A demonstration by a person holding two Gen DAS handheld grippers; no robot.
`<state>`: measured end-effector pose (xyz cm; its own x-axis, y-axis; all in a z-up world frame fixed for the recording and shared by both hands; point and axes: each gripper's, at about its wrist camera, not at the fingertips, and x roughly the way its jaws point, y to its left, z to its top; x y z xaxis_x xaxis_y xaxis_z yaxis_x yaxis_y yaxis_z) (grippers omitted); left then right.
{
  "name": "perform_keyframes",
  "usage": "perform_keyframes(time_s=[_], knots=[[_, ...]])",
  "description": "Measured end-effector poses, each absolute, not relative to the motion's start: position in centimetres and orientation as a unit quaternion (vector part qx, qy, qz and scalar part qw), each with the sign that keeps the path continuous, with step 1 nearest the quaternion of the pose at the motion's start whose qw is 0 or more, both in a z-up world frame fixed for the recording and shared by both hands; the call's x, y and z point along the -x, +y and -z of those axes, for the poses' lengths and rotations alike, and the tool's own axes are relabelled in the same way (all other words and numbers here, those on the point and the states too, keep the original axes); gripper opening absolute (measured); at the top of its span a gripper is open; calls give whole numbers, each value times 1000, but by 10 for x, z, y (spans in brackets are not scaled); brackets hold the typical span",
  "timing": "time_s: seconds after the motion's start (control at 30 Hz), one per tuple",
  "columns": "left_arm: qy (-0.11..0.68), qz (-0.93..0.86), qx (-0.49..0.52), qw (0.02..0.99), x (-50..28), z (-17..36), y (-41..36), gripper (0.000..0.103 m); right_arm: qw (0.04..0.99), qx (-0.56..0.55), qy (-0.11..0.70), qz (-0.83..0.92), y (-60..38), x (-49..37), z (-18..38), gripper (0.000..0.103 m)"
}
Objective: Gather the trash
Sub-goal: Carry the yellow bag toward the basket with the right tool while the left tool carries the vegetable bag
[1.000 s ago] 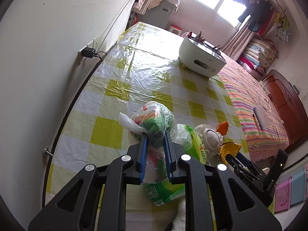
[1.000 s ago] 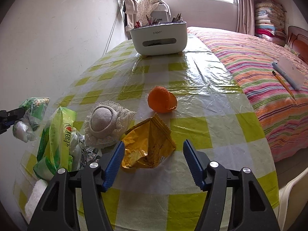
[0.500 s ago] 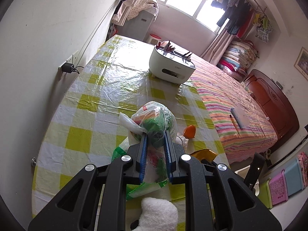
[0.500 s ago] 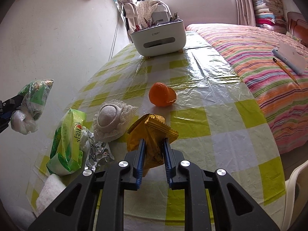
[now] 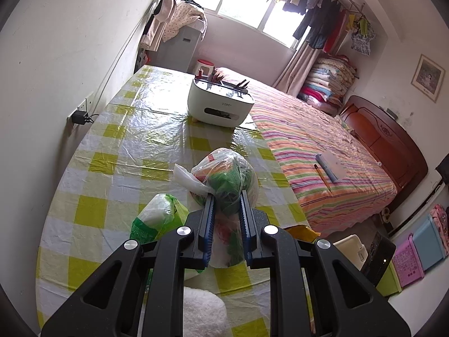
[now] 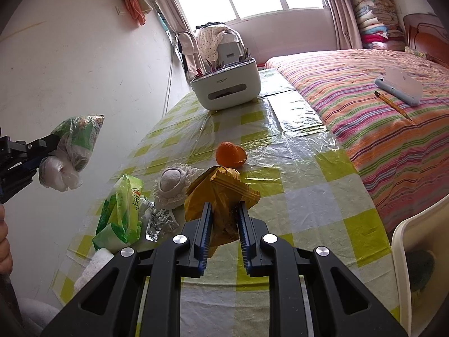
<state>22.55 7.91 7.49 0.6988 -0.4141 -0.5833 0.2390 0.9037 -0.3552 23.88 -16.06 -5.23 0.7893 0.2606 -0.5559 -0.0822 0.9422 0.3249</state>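
Note:
My left gripper (image 5: 226, 196) is shut on a clear plastic bag of green and red wrappers (image 5: 224, 175), held up above the checked table (image 5: 112, 151). From the right wrist view the same bag (image 6: 74, 146) hangs in the air at the far left. My right gripper (image 6: 224, 207) is shut on a crumpled yellow snack packet (image 6: 221, 191), lifted off the table. Below it lie a green wet-wipe pack (image 6: 123, 210), a silver foil scrap (image 6: 158, 221), a lace-edged pad (image 6: 175, 185) and an orange peel (image 6: 230, 154).
A white utensil caddy (image 5: 220, 104) stands at the table's far end. The striped bed (image 6: 378, 129) with a notebook and pencil borders the table on the right. A white bin (image 6: 418, 241) stands at the lower right. Wall and socket (image 5: 81, 115) lie to the left.
My right gripper closed on the yellow packet and lifted it. My left gripper rose higher with the bag, and the table dropped further below it.

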Motion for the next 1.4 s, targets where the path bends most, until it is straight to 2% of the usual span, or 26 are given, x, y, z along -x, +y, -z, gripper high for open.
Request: perform_keyframes(time_s=[1.4], knots=[[355,246,37,901,-209,-61,-53,16,951,-219,218,-23,-274,-162,29,19]])
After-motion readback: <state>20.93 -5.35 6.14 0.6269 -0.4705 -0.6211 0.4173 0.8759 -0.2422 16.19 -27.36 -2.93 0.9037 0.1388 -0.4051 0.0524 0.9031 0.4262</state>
